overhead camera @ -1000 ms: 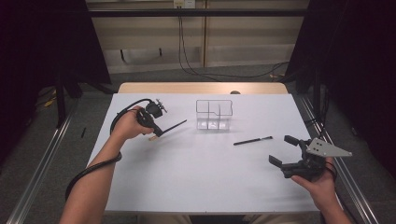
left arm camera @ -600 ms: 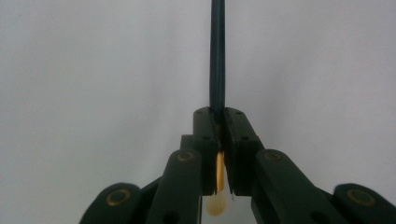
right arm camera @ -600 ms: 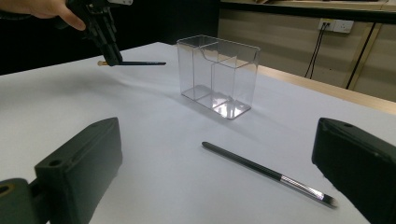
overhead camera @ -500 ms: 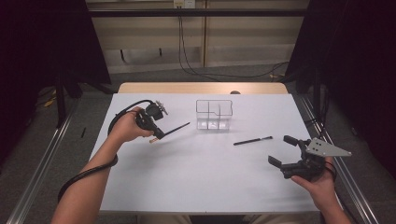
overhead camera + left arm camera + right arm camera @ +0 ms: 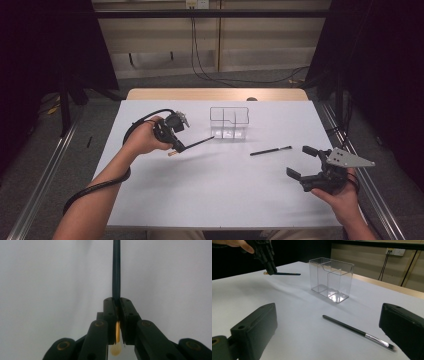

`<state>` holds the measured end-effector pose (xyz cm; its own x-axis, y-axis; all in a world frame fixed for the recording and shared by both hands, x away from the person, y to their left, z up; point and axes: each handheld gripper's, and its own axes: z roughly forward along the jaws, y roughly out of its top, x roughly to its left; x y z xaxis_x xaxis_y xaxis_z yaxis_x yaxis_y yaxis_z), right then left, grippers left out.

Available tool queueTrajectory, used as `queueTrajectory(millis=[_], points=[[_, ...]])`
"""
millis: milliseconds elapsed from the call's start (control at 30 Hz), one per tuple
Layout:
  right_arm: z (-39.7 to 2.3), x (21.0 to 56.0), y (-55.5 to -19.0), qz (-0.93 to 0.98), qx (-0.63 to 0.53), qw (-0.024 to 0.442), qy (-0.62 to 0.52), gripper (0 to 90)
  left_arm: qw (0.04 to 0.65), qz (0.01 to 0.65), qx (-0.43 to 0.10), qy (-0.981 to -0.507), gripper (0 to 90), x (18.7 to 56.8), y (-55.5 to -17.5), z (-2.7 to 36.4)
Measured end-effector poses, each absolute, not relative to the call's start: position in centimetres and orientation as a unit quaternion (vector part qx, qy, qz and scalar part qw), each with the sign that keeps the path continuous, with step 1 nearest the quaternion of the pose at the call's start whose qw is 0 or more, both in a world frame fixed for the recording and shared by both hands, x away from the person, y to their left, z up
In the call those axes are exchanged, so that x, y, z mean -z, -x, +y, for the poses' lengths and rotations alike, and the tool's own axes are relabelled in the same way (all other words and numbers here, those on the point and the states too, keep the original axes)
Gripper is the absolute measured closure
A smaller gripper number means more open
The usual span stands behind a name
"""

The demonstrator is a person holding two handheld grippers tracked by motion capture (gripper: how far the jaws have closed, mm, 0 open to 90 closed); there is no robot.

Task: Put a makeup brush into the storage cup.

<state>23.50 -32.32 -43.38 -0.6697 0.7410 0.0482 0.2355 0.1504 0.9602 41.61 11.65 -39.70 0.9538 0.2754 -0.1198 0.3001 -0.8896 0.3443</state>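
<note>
left claw (image 5: 176, 145): pinched tight on a dark pencil (image 5: 197, 144), held off the worktop (image 5: 210, 200) over its left side; in the left gripper view the jaws sat pressed against the shaft (image 5: 116, 270), tan butt end poking out behind them
pencil: pretty much level, tip aimed at the clear organizer (image 5: 229, 122) and just short of its left wall
clear organizer: upright at the middle back of the worktop, split into compartments, looked empty from the right gripper view (image 5: 332, 277)
makeup brush (image 5: 270, 150): flat on the worktop, right of the organizer and a bit nearer the person, nobody touching it
right claw (image 5: 304, 161): jaws spread wide with nothing between them, held low at the right edge, brush lying beyond them in the right gripper view (image 5: 359, 333)
</note>
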Motion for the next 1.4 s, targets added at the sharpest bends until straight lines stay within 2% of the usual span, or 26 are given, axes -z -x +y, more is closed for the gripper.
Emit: queueTrajectory(millis=[633,800,1400], points=[[-31.9,43.5,-23.7,0.728,-0.556,0.222,-0.335,1.0,0.184,0.081,0.047,-0.978,84.3,38.7,-39.9,8.5],[-31.9,43.5,-23.7,0.729,-0.555,0.221,-0.334,1.0,0.194,0.087,0.05,-0.976,84.3,38.8,-39.4,7.9],[-31.9,43.6,-23.8,0.732,-0.553,0.216,-0.334,1.0,0.201,0.04,0.064,-0.977,84.3,38.5,-37.9,4.6]])
